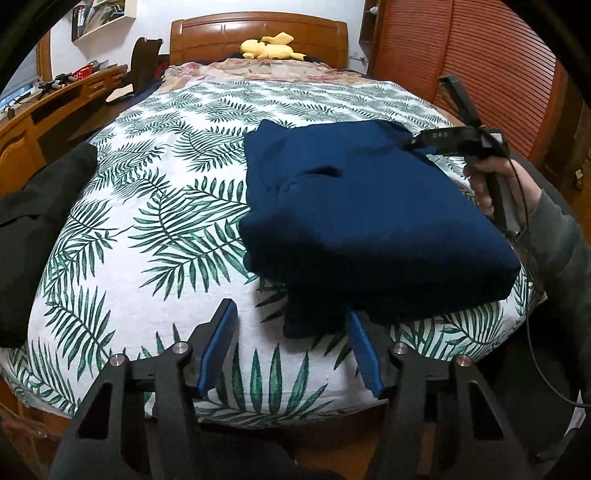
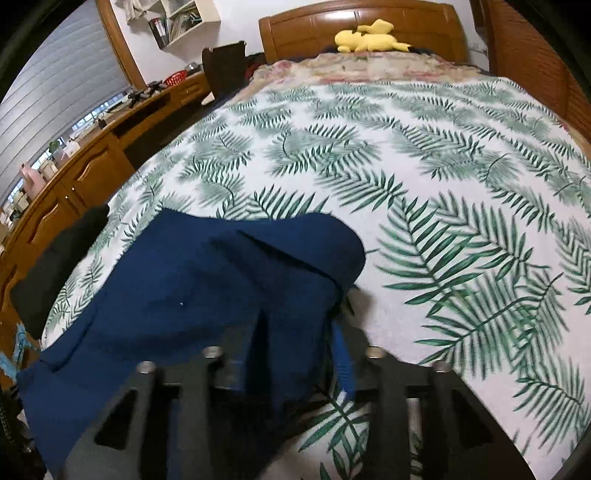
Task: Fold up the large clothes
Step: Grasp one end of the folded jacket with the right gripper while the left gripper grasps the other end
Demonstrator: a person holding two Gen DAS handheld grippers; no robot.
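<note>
Navy-blue cloth, one folded garment, lies on the near right part of a bed covered with a white sheet printed in green fern leaves; its layers are stacked into a rough rectangle, with a loose flap hanging out at the near edge. Left gripper: jaws apart, blue pads flanking bare sheet, the right pad touching or just beside the loose flap; nothing is clamped. Right gripper: seen in the left wrist view at the far right corner of the garment, held by a hand in a grey-green sleeve. In its own blurred view one blue pad shows beside the garment's edge and the other is hidden by cloth, so the jaws appear parted with fabric lying over or between them; a firm grip cannot be confirmed.

Step in hand, as judged: tidying the finished stack. To do it well, the left jaws should close on the loose flap only, not the sheet beneath, and tuck it under or fold it over without dragging the stack. The right gripper should steady the far corner so the layers stay aligned.

Count: blue garments, one; black garments at the left bed edge, one; yellow plush toys at the wooden headboard, one; grippers, two.
</note>
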